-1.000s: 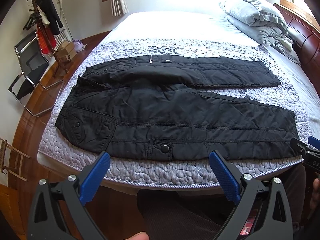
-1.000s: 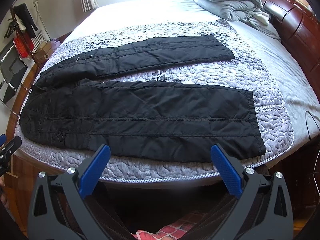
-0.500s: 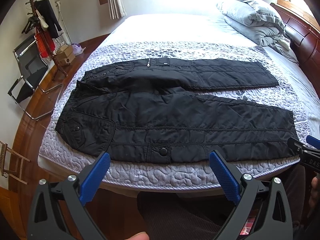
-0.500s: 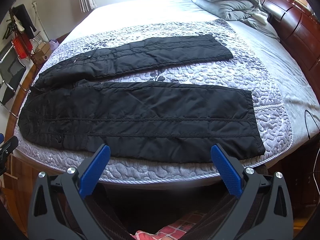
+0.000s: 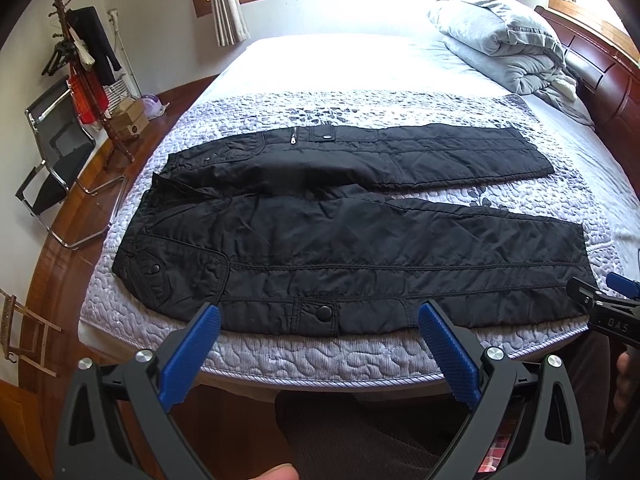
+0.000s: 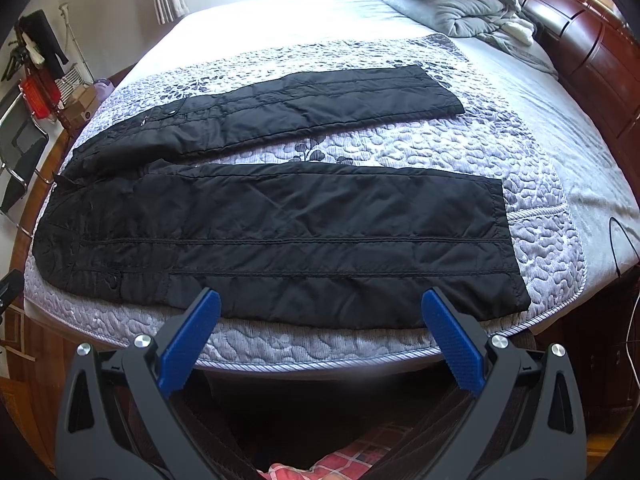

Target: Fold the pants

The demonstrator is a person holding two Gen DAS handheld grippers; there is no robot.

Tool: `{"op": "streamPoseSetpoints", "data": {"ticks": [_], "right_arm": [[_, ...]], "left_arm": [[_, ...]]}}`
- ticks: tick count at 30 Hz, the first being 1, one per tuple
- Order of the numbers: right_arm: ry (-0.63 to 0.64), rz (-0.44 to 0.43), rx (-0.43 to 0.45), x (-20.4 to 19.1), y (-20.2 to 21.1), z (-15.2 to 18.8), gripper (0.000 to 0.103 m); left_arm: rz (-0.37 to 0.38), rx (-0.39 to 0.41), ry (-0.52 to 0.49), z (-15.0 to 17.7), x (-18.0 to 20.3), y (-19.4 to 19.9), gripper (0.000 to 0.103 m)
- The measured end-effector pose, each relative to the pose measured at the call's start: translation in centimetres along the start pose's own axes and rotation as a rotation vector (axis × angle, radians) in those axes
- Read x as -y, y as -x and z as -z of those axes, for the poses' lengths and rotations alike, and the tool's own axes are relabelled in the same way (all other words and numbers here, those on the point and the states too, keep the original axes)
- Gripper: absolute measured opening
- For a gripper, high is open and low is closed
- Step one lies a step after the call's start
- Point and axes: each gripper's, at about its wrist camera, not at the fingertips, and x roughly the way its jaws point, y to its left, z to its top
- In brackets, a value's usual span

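Black quilted pants [image 5: 340, 240] lie flat on the bed, waist at the left, the two legs spread apart and running to the right. They also show in the right wrist view [image 6: 280, 236]. My left gripper [image 5: 318, 324] is open and empty, just in front of the near leg's lower edge by a snap pocket. My right gripper [image 6: 320, 312] is open and empty at the near leg's lower edge, further toward the cuff. The right gripper's tip also shows in the left wrist view [image 5: 600, 300] near the cuff.
The bed has a grey patterned quilt [image 5: 360, 356] with its front edge right below the pants. A folded grey duvet [image 5: 504, 44] lies at the head. A wooden headboard [image 6: 592, 52] is on the right. A chair [image 5: 56, 160] and coat rack [image 5: 88, 60] stand on the left.
Both grippers have moved slightly forward and up toward the bed, so the pants sit lower in the views. The pants have not moved.
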Motion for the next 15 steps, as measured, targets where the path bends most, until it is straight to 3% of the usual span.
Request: {"op": "streamPoseSetpoints", "data": {"ticks": [15], "right_arm": [[0.004, 0.007, -0.009, 0.00, -0.67, -0.33, 0.101]], "left_arm": [[0.003, 0.016, -0.011, -0.59, 0.09, 0.25, 0.099]]}}
